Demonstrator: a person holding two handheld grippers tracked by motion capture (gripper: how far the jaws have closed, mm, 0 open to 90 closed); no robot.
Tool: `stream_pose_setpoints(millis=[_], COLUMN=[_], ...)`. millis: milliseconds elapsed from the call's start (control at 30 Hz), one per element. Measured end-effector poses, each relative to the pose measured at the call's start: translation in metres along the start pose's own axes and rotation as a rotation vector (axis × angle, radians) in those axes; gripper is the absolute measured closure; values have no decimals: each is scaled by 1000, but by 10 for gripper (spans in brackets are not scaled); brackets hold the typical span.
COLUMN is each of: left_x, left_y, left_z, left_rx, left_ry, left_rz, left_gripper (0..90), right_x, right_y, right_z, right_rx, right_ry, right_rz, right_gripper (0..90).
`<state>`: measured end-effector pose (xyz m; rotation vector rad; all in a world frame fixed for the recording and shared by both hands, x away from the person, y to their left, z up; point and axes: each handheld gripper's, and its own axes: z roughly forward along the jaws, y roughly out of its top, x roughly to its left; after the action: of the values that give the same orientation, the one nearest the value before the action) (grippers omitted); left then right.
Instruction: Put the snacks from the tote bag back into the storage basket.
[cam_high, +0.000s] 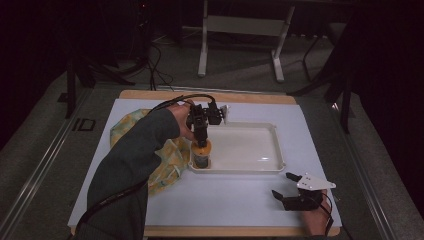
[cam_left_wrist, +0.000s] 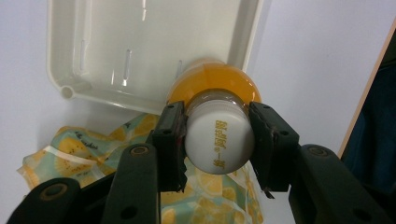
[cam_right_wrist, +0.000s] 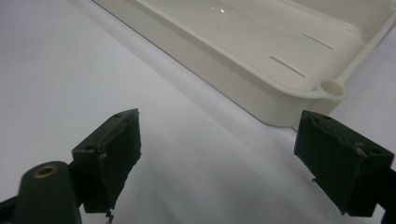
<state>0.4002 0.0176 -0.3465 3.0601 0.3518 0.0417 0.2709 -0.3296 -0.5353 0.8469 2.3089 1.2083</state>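
Up close, bottle (cam_left_wrist: 219, 140) cap lettering, yellow cloth (cam_left_wrist: 93, 158)

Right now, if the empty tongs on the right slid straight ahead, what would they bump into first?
Probably the white tray. The right tongs are open with bare table between them, and the tray's near wall and rounded corner lie just ahead. Depth is hard to judge, so they might only clip the corner.
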Motion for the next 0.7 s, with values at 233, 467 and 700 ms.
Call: stream_pose_setpoints(millis=[233, 467, 700], left_x=[1, 1, 1], left_y=[2, 3, 3], left_z=[3, 6, 4], left_rx=[10, 5, -15], left_ry=[0, -3, 4], left_rz=[1, -2, 1], left_gripper=[587, 586, 554], right_x=[0, 0, 0], right_y=[0, 0, 0], right_z=[0, 0, 0], right_rx=[-1, 0, 3], right_ry=[0, 1, 0], right_rz=[2, 0, -2], right_gripper=[143, 143, 143])
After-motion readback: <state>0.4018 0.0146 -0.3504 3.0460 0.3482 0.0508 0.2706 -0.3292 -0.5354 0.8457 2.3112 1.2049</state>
